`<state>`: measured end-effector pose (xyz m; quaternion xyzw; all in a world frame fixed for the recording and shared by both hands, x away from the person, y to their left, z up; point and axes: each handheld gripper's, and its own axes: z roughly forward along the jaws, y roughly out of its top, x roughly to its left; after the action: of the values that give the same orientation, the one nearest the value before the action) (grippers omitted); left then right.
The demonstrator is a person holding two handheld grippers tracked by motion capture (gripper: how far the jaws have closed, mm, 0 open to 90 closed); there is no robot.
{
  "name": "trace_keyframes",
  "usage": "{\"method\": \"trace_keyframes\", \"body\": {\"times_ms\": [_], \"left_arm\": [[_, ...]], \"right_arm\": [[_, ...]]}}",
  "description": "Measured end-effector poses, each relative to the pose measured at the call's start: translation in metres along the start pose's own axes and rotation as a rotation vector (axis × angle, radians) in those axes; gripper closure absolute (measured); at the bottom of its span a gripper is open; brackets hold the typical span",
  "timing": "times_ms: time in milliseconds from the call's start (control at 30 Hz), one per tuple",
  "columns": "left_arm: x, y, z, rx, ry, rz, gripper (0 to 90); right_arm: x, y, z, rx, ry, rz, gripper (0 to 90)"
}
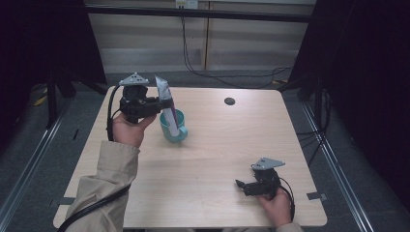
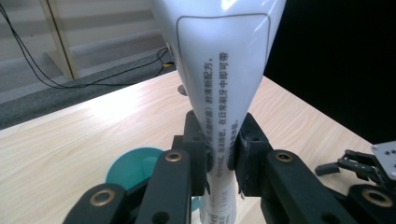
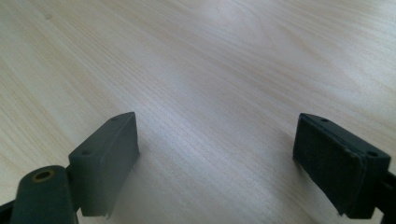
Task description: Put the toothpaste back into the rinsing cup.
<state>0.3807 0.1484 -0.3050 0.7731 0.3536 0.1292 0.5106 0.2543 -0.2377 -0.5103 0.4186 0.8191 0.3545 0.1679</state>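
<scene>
Tube (image 1: 165, 99) pinched in left tongs (image 2: 223, 161) over cup (image 1: 173, 126) — table's far-left.

Pale wooden bench (image 1: 217, 159) with a dark round hole (image 1: 229, 101) far right of centre; black cables (image 1: 227, 77) trail across the grey floor (image 1: 232, 79) beyond.

From my seat the high view is dim at its edges, black curtains swallowing both sides, while the pale wooden table (image 1: 212, 159) catches soft, even overhead light. In the left gripper view the white plastic tube with printed text (image 2: 219, 70) glares brightly and blurs up close; the table behind it washes out. In the right gripper view I get soft shadows beneath the black jaws and mild sheen on the grain.
</scene>
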Motion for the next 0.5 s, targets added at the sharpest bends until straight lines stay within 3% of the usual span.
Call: {"method": "trace_keyframes", "body": {"times_ms": [500], "left_arm": [[0.013, 0.004, 0.019, -0.010, 0.071, -0.029, 77.6]], "right_arm": [[0.000, 0.000, 0.000, -0.001, -0.002, 0.000, 13.5]]}}
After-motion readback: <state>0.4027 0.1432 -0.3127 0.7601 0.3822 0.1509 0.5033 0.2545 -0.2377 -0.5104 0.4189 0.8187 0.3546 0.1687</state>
